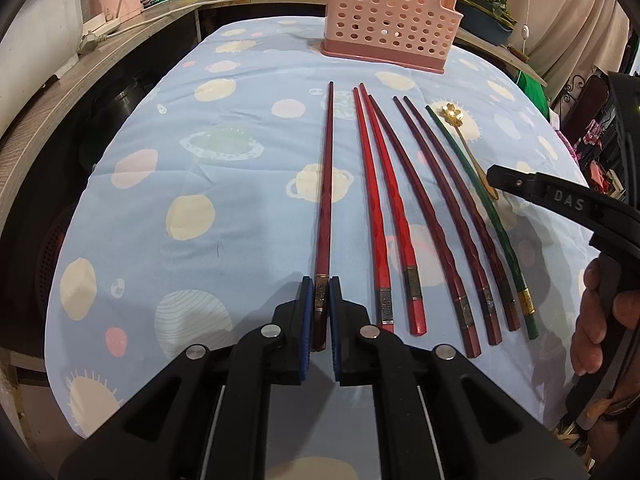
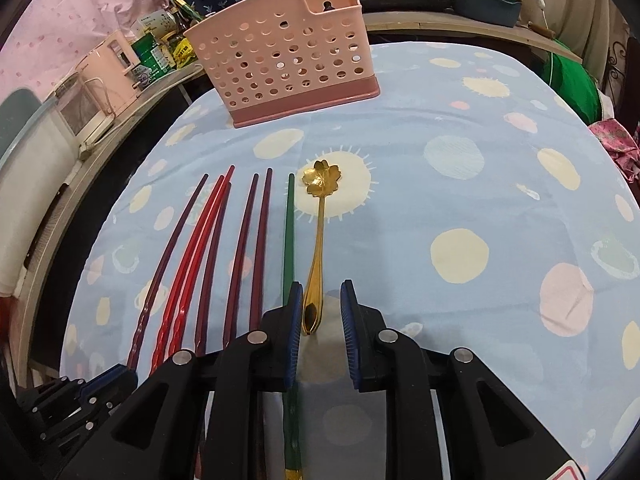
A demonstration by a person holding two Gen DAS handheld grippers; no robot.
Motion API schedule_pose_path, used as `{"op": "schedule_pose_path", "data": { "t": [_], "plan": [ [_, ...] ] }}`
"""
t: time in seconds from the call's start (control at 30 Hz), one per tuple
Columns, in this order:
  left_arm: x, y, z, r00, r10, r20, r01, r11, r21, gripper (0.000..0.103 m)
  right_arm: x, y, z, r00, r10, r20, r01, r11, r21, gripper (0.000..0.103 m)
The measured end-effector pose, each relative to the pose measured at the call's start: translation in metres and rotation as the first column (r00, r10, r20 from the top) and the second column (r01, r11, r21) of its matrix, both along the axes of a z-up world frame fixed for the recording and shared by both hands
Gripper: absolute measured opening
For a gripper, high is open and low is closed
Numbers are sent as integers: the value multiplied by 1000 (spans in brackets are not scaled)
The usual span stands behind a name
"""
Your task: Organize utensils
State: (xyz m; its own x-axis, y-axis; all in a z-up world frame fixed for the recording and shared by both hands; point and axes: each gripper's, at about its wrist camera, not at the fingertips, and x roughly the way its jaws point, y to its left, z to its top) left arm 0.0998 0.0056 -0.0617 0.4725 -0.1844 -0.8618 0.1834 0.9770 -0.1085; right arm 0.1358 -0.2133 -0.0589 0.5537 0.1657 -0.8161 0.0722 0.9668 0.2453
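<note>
Left gripper: pads pinch the thick end of the leftmost dark red chopstick, which lies on the tablecloth.
Right gripper: jaws apart, straddling the handle of the gold flower spoon; pads not pressing it.
Pink utensil basket: upright at the far edge.
Left view only: a hand on the right gripper.
Right view only: the green chopstick just beside the spoon.

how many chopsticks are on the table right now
7, side by side on the blue spotted cloth: one dark red chopstick in the left gripper, two bright red, three dark maroon, one green.
</note>
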Motion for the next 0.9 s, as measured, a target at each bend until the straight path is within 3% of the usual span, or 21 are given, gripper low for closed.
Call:
{"op": "schedule_pose_path", "data": {
  "t": [0.17, 0.5, 0.6, 0.67, 0.9],
  "plan": [
    [0, 0, 0, 1000, 0, 0, 0, 1000, 0, 8, 1, 3, -3, 1000, 9, 13, -9, 999, -32, 9],
    [1, 1, 0, 1000, 4, -9, -4, 1000, -12, 8, -10, -1, 2, 999, 8, 38, -6, 999, -42, 8],
    [1, 2, 1, 1000, 7, -17, -7, 1000, -21, 8, -17, -7, 7, 999, -8, 48, 9, 1000, -28, 8],
    [0, 3, 3, 1000, 11, -18, -11, 1000, -26, 8, -22, -11, 11, 998, -21, 55, 22, 999, -23, 2],
    [-2, 6, 16, 1000, 19, 3, -19, 999, -47, 8, -32, -26, 16, 997, -41, 61, 40, 999, 22, 1]
  ]
}}
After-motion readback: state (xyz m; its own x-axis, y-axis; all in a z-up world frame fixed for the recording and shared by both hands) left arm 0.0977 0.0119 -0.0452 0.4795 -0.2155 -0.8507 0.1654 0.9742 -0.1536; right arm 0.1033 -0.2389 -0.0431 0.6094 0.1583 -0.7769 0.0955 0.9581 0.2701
